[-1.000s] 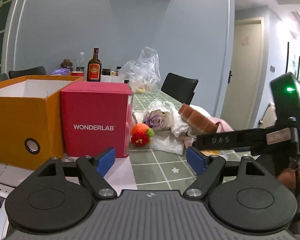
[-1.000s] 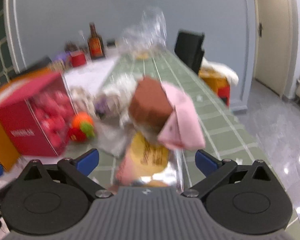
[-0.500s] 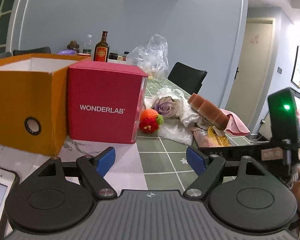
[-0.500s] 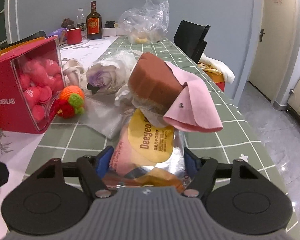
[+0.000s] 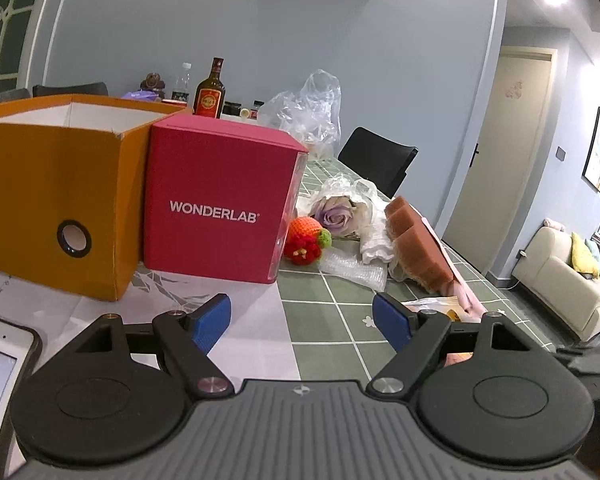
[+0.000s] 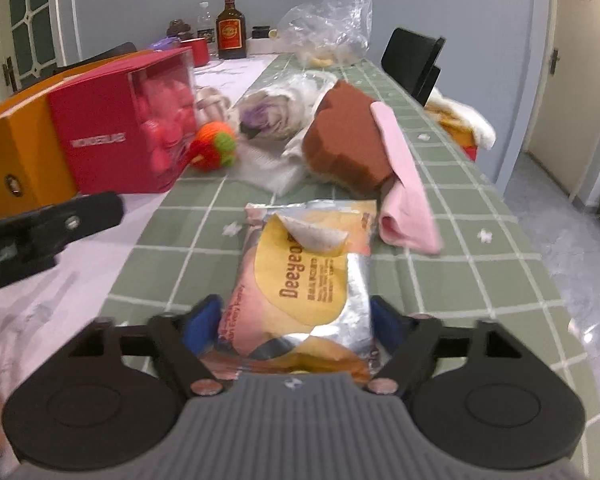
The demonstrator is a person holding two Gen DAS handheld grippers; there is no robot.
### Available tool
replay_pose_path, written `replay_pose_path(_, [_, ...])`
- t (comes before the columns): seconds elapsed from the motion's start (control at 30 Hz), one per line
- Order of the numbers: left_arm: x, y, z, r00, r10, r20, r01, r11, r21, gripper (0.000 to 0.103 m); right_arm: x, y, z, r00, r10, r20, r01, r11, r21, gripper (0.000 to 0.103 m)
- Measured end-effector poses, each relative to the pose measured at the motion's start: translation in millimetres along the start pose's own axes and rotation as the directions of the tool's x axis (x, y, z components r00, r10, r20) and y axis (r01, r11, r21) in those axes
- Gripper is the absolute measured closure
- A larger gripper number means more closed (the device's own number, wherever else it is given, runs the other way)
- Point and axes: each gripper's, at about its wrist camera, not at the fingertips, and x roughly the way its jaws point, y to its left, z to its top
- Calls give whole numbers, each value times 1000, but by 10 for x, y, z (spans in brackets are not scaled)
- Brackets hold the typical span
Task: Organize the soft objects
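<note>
Right hand-held gripper (image 6: 296,326) is clamping its blue pads onto the near end of the foil wipes pack (image 6: 305,280), which I am seeing lying lengthwise on the green checked desk (image 6: 459,240). Half a second ago the pack was tucked under the brown sponge (image 6: 345,152) and pink cloth (image 6: 405,196); now it is sitting clear of them. Left hand-held gripper (image 5: 301,322) is hanging wide apart, gripping nothing, facing the red box (image 5: 220,200).

I'm seeing a glossy foil wipes pack (image 6: 300,276) gleaming between matt blue rubbery pads (image 6: 201,322), a rough brown sponge (image 6: 345,152), soft pink cloth (image 6: 405,188), fuzzy knitted strawberry (image 6: 214,150), crinkled clear plastic bag (image 5: 305,112), matt cardboard boxes (image 5: 56,196).
</note>
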Motion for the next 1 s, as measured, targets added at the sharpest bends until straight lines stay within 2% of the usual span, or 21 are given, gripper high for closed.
replay_pose_path(0.13, [24,-7,-9,1000,-16,-18,16,1000,-1,9,88,4,39,999,-39,13,39,999,2,11])
replay_pose_path(0.4, [76,58,-18,998,-38,-57,35,998,-46,9,258,-7,163,998,-41,46,39,998,52,6])
replay_pose_path(0.47, [96,50,-17,996,-54,-70,50,998,-49,9,284,4,174,998,-47,51,45,998,44,6])
replay_pose_path(0.6, [77,38,-29,998,-36,-57,33,999,-43,9,304,60,155,995,-81,55,80,997,5,7])
replay_pose_path(0.73, [91,43,-31,996,-44,-73,40,998,-50,9,269,79,129,995,-70,64,71,997,-10,15])
replay_pose_path(0.8, [83,43,-32,996,-50,-71,46,998,-51,9,232,92,104,995,-65,77,67,998,-18,25])
replay_pose_path(0.83, [80,36,-34,996,-53,-70,50,998,-48,9,209,97,93,994,-65,86,67,998,-17,37])
replay_pose_path(1.0, [95,1,-17,995,-56,-77,54,998,-28,9,167,260,37,995,-43,95,46,999,-26,41])
